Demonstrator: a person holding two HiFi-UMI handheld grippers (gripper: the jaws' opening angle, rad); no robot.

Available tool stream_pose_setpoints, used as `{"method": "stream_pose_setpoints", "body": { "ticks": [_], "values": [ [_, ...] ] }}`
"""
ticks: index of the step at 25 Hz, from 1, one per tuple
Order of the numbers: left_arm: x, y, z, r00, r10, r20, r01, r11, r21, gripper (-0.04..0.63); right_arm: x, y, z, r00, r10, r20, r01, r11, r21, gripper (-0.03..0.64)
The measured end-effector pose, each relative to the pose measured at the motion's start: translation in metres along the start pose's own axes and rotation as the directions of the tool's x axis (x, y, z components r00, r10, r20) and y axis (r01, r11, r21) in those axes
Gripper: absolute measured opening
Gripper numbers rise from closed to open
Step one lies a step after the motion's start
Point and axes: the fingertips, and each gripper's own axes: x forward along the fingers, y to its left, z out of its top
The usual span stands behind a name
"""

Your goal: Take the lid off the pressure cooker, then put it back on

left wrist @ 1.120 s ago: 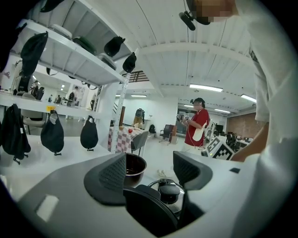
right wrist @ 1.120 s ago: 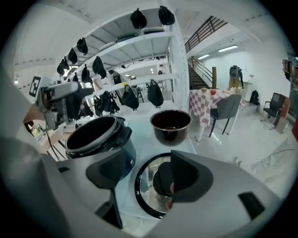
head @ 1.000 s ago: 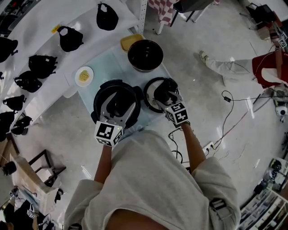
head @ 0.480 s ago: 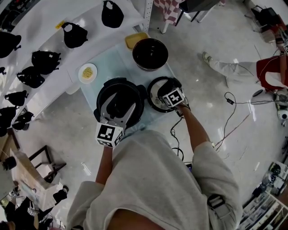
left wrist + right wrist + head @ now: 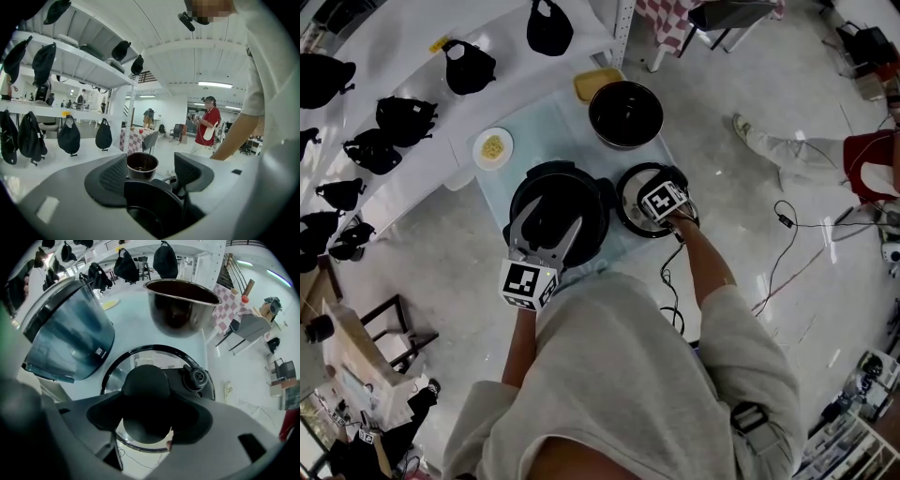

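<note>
The lid (image 5: 630, 204) lies flat on the bench (image 5: 511, 178), just right of the open pressure cooker (image 5: 572, 192), and our right gripper (image 5: 147, 420) is closed on its knob (image 5: 144, 380). Our left gripper (image 5: 546, 225) hangs over the cooker with its jaws apart, holding nothing. We judge the lid, held only by that knob, could tip when lifted, catch the rim and shove the unbraced cooker.

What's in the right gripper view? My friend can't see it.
The right hand-held gripper grips the pressure cooker lid by its black knob. The lid lies on a table beside the cooker, a metal pot behind.
</note>
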Motion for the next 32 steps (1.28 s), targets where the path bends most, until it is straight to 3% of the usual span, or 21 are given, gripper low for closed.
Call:
{"method": "stream_pose_setpoints", "body": {
  "ticks": [5,13,19,28,32],
  "values": [
    [-0.001,-0.002,-0.001,1.000,-0.004,-0.001,0.004,1.000,-0.001,0.296,-0.005,-0.006,-0.004,0.999,-0.039,-0.031,0.039,0.999,0.002,0.275],
    [-0.009,0.006,-0.001,1.000,0.011,0.002,-0.011,1.000,0.007,0.296,-0.010,0.004,-0.006,0.999,-0.001,-0.044,0.002,1.000,0.030,0.272],
    [-0.008,0.011,0.000,1.000,0.005,0.017,-0.006,1.000,0.005,0.296,-0.037,0.021,-0.014,0.998,0.051,0.031,-0.052,0.998,0.027,0.272],
    [0.000,0.004,0.005,0.998,-0.046,0.031,0.045,0.999,0.009,0.296,-0.113,0.028,-0.032,0.995,-0.009,0.103,0.009,1.000,-0.006,0.272],
    [0.000,0.002,0.006,0.998,-0.059,0.035,0.058,0.998,0.009,0.296,-0.148,0.034,-0.037,0.994,0.006,0.109,-0.004,1.000,-0.020,0.272]
  ]
}}
